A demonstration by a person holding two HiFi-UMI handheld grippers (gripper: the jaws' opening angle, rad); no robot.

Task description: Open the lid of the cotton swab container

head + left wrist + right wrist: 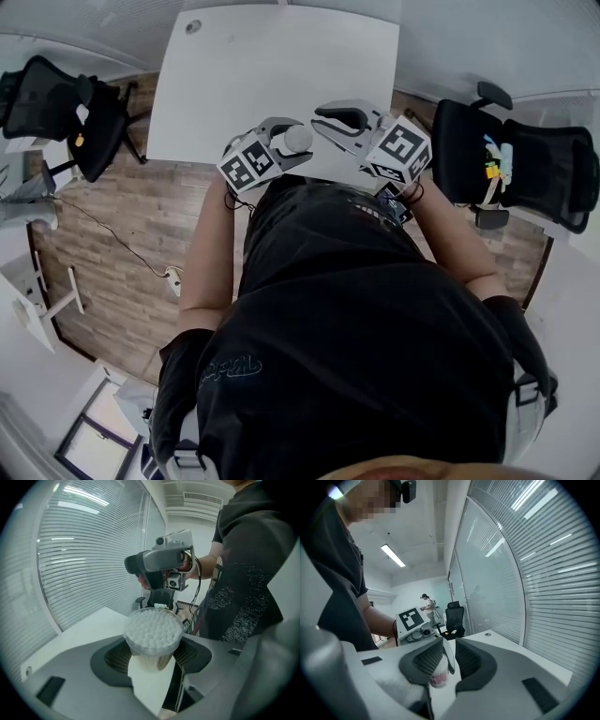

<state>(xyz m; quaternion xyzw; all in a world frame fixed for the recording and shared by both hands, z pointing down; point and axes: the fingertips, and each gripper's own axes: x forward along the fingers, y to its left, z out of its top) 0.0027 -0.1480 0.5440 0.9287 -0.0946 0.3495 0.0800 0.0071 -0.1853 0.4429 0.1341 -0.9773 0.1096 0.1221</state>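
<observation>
My left gripper (281, 150) hangs over the near edge of the white table (234, 84), shut on the clear round cotton swab container (298, 138). In the left gripper view the container (153, 632) stands between the pads with its top uncovered and packed with white swab tips. My right gripper (339, 120) hovers just right of it. In the right gripper view a thin clear lid (448, 656) stands edge-on between the jaws; it lies against the left pad, with a narrow gap to the right pad. The right gripper (446, 660) is slightly open.
Black office chairs stand left (56, 103) and right (525, 159) of the table on the wooden floor. A glass wall with blinds (543, 573) runs beside the table. Far off, a person (426, 603) stands near another chair (454, 616).
</observation>
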